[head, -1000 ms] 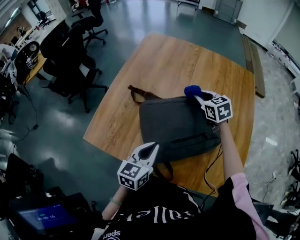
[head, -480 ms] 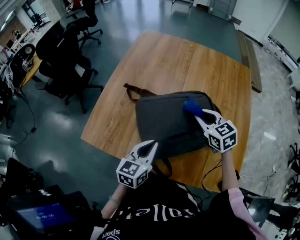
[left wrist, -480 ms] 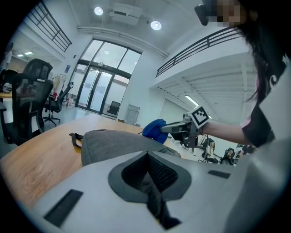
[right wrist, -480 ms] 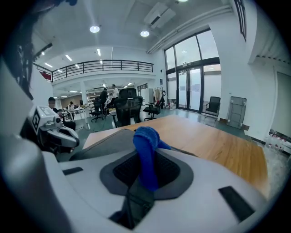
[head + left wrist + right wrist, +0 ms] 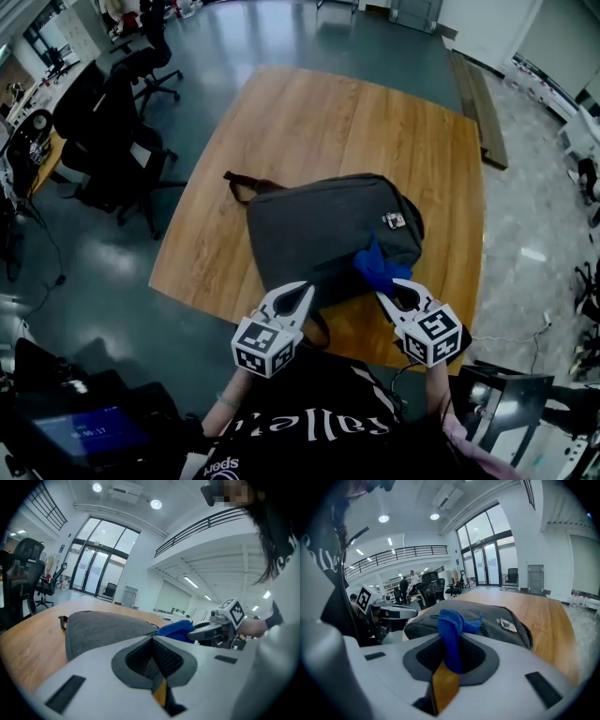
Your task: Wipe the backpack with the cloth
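Observation:
A dark grey backpack (image 5: 323, 234) lies flat on the wooden table (image 5: 309, 122), its strap (image 5: 239, 183) trailing to the left. My right gripper (image 5: 392, 293) is shut on a blue cloth (image 5: 377, 265), which rests against the backpack's near right edge. The right gripper view shows the cloth (image 5: 452, 632) pinched between the jaws, with the backpack (image 5: 487, 616) just ahead. My left gripper (image 5: 298, 295) is shut with nothing in it, at the backpack's near edge. In the left gripper view the backpack (image 5: 101, 627) lies ahead, with the cloth (image 5: 176, 630) and right gripper (image 5: 220, 625) to the right.
Black office chairs (image 5: 112, 141) stand on the floor left of the table. A small tag (image 5: 393, 220) sits on the backpack's right side. A screen (image 5: 70, 433) glows at the lower left. A wooden plank (image 5: 473, 98) lies on the floor beyond the table's right side.
My right gripper has drawn the blue cloth from the backpack's far right corner across its top to the near right edge. The left gripper has stayed in place.

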`<move>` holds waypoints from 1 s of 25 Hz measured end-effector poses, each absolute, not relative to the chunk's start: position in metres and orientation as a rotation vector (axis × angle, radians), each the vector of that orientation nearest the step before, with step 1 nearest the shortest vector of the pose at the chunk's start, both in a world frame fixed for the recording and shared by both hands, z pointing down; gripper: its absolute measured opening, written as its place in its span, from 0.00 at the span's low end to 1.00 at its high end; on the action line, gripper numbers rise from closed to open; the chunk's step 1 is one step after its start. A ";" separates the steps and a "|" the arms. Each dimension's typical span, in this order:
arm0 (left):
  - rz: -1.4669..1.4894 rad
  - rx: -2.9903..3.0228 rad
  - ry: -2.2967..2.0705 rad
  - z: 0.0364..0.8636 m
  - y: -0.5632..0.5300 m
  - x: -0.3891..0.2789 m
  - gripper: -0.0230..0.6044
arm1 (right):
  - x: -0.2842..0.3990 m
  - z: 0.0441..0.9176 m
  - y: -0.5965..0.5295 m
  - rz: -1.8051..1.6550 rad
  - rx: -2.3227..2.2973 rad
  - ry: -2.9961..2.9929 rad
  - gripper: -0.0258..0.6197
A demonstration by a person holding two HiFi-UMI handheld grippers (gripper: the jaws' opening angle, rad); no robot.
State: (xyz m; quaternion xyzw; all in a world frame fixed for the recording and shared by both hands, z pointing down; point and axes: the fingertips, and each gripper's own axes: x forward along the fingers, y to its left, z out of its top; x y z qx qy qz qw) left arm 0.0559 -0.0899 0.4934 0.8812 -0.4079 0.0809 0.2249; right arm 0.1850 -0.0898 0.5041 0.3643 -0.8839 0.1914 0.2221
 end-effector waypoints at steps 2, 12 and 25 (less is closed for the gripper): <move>0.228 2.438 -1.105 0.491 -0.090 0.061 0.03 | 0.191 0.509 -0.075 0.591 1.045 -2.424 0.14; 0.245 2.473 -1.029 0.491 -0.098 0.092 0.03 | 0.232 0.484 -0.096 0.531 1.144 -2.416 0.14; 0.258 2.501 -0.985 0.477 -0.106 0.111 0.03 | 0.269 0.461 -0.327 0.238 1.216 -2.340 0.14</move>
